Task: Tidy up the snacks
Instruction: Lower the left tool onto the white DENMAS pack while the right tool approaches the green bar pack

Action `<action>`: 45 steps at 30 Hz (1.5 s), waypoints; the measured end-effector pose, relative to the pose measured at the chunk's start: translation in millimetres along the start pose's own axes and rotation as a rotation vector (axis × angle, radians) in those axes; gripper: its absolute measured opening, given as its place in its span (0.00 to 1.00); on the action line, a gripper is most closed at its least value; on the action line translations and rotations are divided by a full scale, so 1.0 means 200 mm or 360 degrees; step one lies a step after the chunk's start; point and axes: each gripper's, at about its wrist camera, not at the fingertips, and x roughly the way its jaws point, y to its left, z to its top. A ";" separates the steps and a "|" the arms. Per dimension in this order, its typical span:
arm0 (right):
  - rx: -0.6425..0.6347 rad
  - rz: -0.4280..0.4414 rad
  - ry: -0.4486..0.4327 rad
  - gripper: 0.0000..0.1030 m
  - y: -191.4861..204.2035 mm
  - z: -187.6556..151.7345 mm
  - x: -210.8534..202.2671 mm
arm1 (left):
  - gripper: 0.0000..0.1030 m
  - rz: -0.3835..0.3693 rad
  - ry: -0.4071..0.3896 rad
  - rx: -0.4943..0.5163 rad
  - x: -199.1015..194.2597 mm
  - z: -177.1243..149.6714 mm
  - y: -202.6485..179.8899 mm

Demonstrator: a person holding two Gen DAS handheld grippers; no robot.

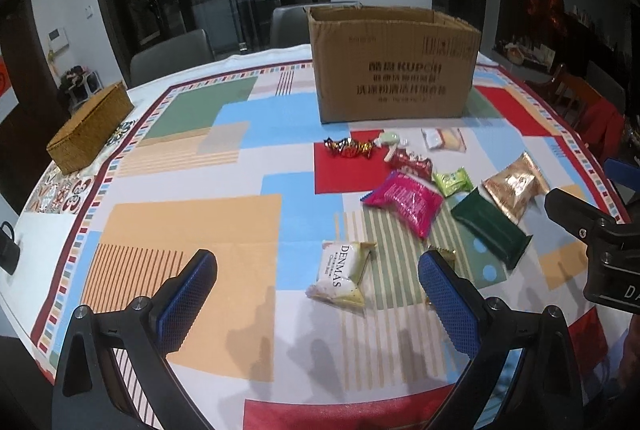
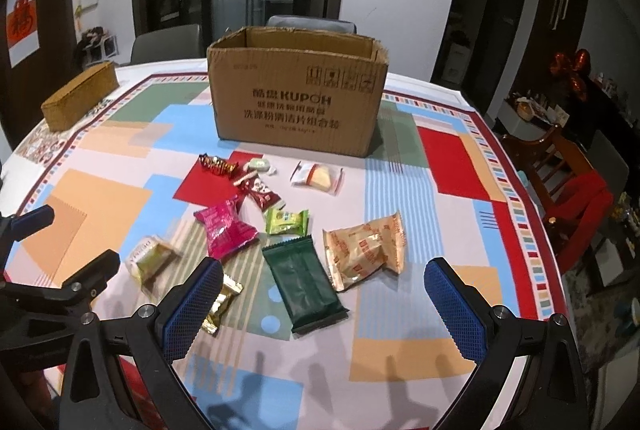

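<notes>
Left wrist: left gripper [image 1: 318,280] jaws spread, nothing held, above tablecloth [image 1: 192,230]. White DENMAS snack pack [image 1: 342,276] lies between fingers. Pink pack [image 1: 404,199], dark green pack [image 1: 490,228] beyond; cardboard box [image 1: 394,69] open at back.

Right wrist: right gripper [image 2: 324,290] jaws spread, empty, above dark green pack [image 2: 304,280]. Tan pack [image 2: 366,254] beside it; gold candy [image 2: 222,304] at left finger.

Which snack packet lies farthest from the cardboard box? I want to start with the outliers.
The small gold foil packet, partly hidden behind the right gripper's left finger. The other packets all lie closer to the brown cardboard box.
</notes>
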 end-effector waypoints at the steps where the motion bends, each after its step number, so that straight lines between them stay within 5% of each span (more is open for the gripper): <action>1: -0.0007 0.0003 0.0010 0.99 0.01 -0.01 0.02 | 1.00 0.0000 0.0004 0.0003 0.01 -0.01 0.00; 19: -0.0115 0.0024 0.0086 0.93 0.08 -0.08 0.20 | 0.95 -0.0034 0.0045 0.0044 0.20 -0.06 0.02; 28: -0.0171 0.0073 0.0131 0.76 0.11 -0.08 0.30 | 0.94 -0.0059 0.0075 0.0025 0.28 -0.07 0.03; 34: -0.0190 0.0098 0.0180 0.74 0.12 -0.09 0.37 | 0.84 -0.0089 0.0104 0.0027 0.33 -0.08 0.03; 38: -0.0174 0.0119 0.0244 0.66 0.10 -0.12 0.42 | 0.83 -0.0099 0.0114 0.0031 0.35 -0.09 0.03; 45: -0.0153 0.0140 0.0297 0.65 0.08 -0.15 0.47 | 0.81 -0.0112 0.0119 0.0054 0.37 -0.09 0.00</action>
